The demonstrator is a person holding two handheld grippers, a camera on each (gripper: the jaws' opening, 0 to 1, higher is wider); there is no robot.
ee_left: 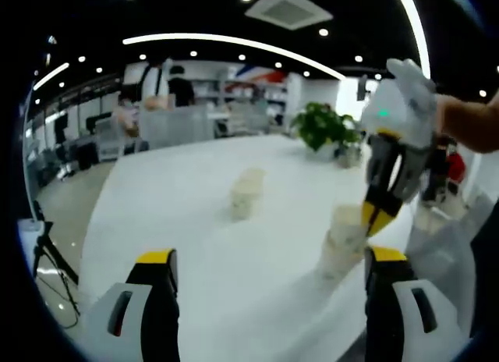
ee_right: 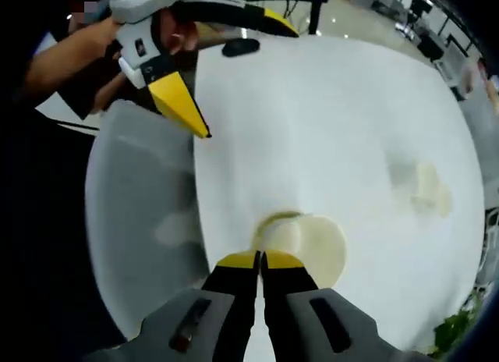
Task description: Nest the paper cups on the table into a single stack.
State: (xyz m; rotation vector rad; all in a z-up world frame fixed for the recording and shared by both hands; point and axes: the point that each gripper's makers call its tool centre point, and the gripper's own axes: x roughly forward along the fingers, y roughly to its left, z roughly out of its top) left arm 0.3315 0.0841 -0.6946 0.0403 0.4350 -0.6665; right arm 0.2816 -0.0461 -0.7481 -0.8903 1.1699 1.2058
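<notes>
Operator: In the left gripper view, my left tongs [ee_left: 269, 264] stand spread wide, nothing between the yellow tips. The white surface [ee_left: 195, 214] carries a short cup stack [ee_left: 245, 194] ahead near the middle, standing apart from everything else.

Checker: And the right side?

Operator: In the right gripper view, my right tongs [ee_right: 261, 259] are pressed together on the rim of the near paper cup [ee_right: 308, 249], seen from above. In the left gripper view that same cup [ee_left: 341, 245] sits near the surface edge, just beside my left tongs' right jaw, with the right tongs [ee_left: 380, 215] reaching down onto its rim from above.

Checker: Any writing or labels?

Operator: None legible; the cups are too blurred to read. A potted plant [ee_left: 323, 128] stands at the far end of the surface.
</notes>
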